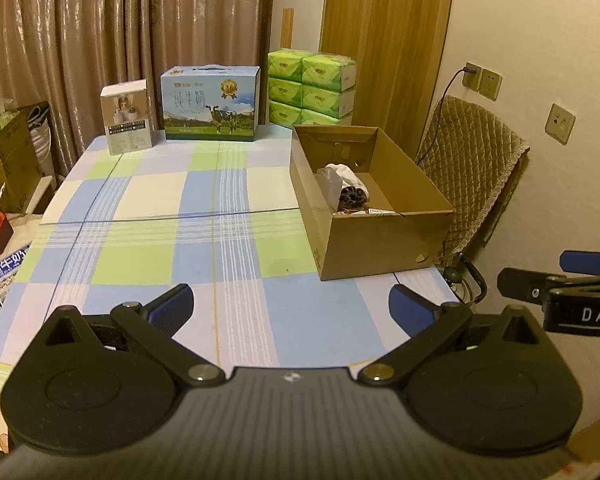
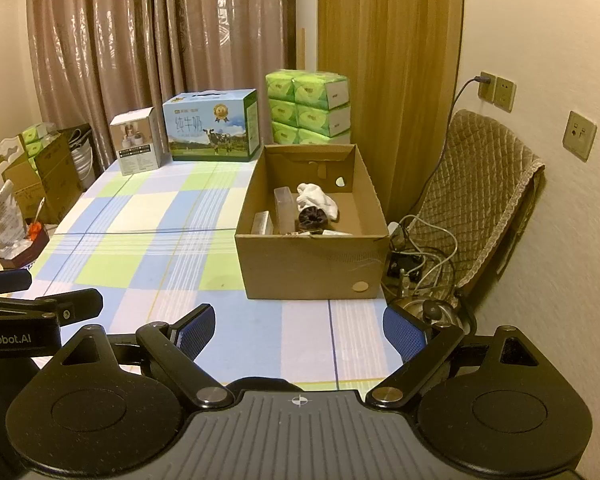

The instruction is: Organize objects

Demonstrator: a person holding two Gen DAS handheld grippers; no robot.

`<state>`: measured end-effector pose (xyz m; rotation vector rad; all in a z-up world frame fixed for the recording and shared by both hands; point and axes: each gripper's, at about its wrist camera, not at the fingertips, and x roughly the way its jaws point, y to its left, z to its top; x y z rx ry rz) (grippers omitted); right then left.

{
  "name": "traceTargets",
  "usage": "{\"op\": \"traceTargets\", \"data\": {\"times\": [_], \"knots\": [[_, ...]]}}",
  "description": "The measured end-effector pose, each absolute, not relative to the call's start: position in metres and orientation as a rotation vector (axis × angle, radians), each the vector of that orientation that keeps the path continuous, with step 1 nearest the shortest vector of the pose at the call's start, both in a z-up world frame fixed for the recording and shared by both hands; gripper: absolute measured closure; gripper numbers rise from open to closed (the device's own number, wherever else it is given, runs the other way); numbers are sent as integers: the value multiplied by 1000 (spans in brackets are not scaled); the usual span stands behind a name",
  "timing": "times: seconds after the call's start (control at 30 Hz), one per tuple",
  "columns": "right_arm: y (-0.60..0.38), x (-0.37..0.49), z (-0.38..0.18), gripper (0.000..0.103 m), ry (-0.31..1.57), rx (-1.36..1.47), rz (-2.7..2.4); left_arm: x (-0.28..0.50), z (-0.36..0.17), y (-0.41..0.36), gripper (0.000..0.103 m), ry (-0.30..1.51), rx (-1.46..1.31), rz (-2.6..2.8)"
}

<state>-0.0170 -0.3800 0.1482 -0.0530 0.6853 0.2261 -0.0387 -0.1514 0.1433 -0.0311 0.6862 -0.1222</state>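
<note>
Right wrist view: "enRobot.AI" on left hand-held gripper [image 2: 4,280]; both hand-held grippers released, right [image 2: 298,336] empty.

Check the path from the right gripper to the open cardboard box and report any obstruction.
Nothing visible blocks it. Only bare checked tablecloth lies between the open right gripper and the open brown cardboard box.
</note>
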Motion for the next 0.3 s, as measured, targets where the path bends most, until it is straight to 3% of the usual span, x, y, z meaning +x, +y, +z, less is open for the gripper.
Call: {"op": "traceTargets", "data": {"times": [0.3], "knots": [[-381, -16, 147, 15, 682, -56, 224, -39, 144, -151, 1, 676, -47, -135]]}}
